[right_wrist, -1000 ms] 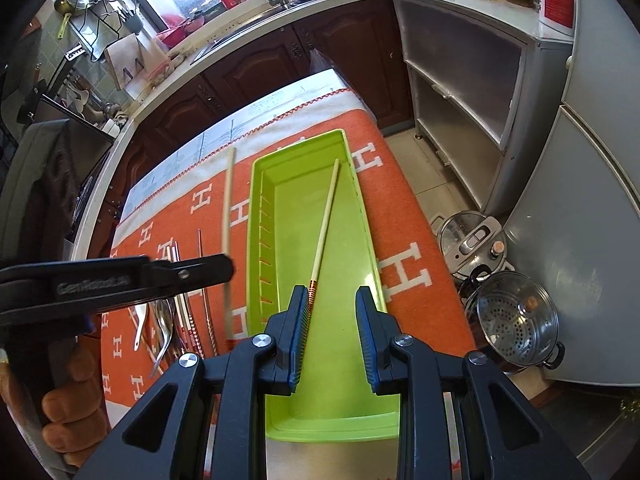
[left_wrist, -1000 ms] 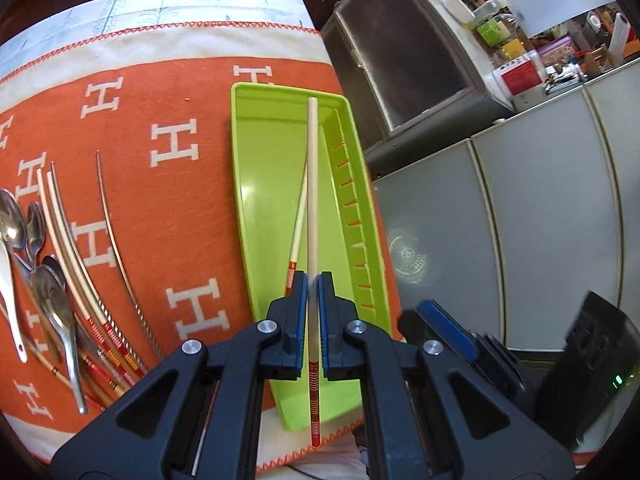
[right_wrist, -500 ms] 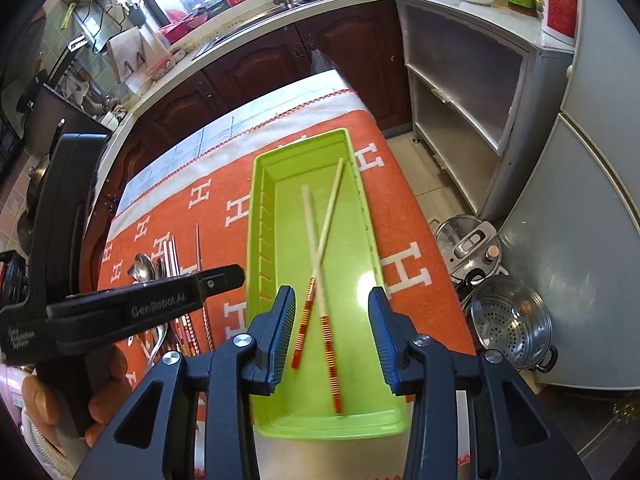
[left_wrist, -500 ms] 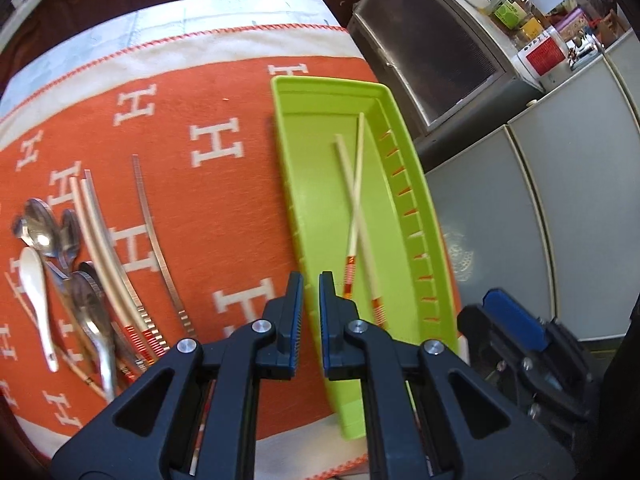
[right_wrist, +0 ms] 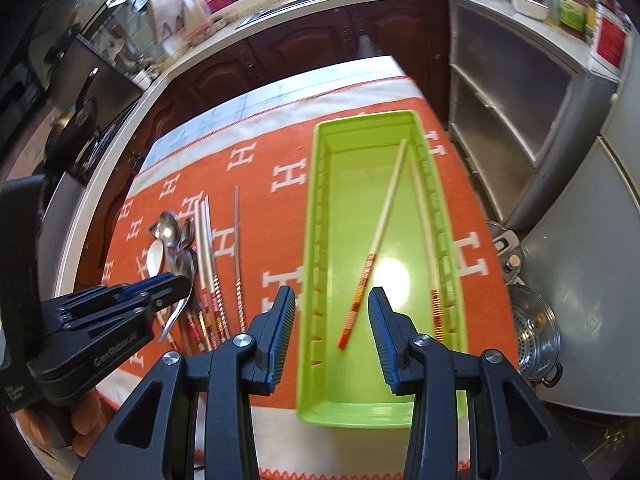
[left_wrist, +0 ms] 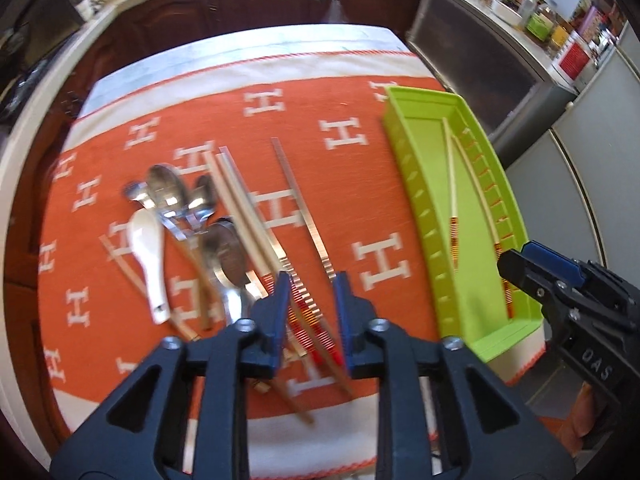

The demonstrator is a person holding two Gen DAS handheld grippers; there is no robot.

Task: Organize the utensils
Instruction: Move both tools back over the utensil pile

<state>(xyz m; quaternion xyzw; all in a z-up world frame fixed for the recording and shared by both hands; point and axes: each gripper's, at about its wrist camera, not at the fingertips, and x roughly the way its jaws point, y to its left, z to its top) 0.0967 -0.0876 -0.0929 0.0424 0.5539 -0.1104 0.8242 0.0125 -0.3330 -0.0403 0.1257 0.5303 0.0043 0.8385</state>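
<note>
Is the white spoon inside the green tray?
No, the white spoon lies on the orange cloth among the metal spoons, while the green tray holds only two chopsticks.

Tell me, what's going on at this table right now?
A person with a gripper in each hand is sorting utensils. Two chopsticks lie in the green tray. The left gripper, empty and opening, hangs over the remaining chopsticks and spoons on the orange cloth. The right gripper hangs open over the tray.

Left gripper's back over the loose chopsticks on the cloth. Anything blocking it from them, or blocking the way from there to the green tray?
Nothing visible does. The left gripper, jaws opening and empty, hangs above the chopsticks; spoons lie beside them. Bare orange cloth runs across to the green tray.
</note>
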